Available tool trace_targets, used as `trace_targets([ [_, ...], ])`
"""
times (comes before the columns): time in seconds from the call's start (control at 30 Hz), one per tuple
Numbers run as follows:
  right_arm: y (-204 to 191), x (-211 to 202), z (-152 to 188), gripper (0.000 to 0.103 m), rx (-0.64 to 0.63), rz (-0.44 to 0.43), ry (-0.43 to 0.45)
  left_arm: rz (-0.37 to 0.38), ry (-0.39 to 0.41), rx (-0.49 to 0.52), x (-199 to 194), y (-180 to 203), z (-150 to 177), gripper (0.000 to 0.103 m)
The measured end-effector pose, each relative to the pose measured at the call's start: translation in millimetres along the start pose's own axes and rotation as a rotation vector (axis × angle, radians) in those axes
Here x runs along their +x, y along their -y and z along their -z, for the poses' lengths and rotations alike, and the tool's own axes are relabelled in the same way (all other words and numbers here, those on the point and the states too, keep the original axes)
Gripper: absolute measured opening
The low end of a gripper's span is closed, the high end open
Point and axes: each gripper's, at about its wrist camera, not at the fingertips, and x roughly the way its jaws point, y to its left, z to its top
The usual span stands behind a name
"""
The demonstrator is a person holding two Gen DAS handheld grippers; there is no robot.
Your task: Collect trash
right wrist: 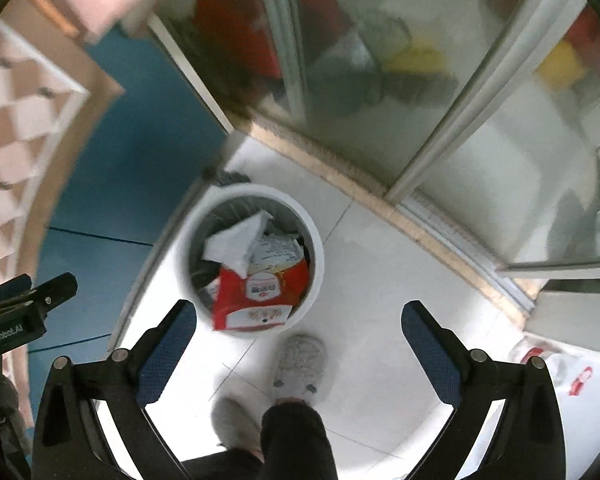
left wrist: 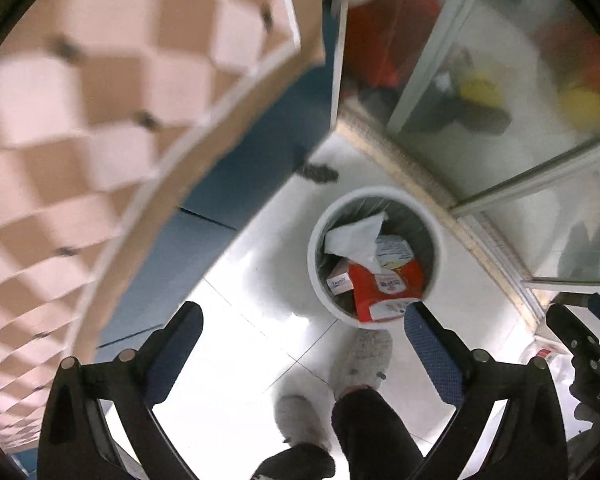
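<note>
Left gripper (left wrist: pixel 302 320): fingers spread wide, nothing between them.
Right gripper (right wrist: pixel 294 318): also gaping, empty.
Slippers (right wrist: pixel 300 368): on white tiles below.
Bin (left wrist: pixel 374 196): beyond the toes, red packet (left wrist: pixel 384 284) and tissue (left wrist: pixel 356 236) inside.

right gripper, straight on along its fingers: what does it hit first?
Probably bare floor tile. The right gripper is open, empty and pointing down; between its fingers lie tile and a slipper near the bottom. The trash bin sits just left of that line. Depth unclear.

one bin (right wrist: pixel 318 256), one red packet (right wrist: pixel 260 296), two slippers (right wrist: pixel 302 364), two grippers (right wrist: pixel 298 332)
</note>
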Motion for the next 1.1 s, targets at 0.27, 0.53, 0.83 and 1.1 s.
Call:
trace_targets([
  [0.27, -34, -198, 44, 0.103, -0.03, 0.02, 0.156, 0.047, 0.172, 0.037, -182, -13, 47, 0.103],
  [0.53, -59, -388, 107, 0.103, 0.006, -0.002, 0.314, 0.155, 0.328, 0.093, -340, -24, 97, 0.103],
  [0.83, -54, -540, 170, 0.103, 0.048, -0.146, 0.416, 0.324, 0.399, 0.106, -456, -31, 146, 0.103],
  [1.1, -50, -589, 194, 0.103, -0.027, -0.304, 0.392, 0.399, 0.435, 0.056, -501, -35, 175, 0.103],
])
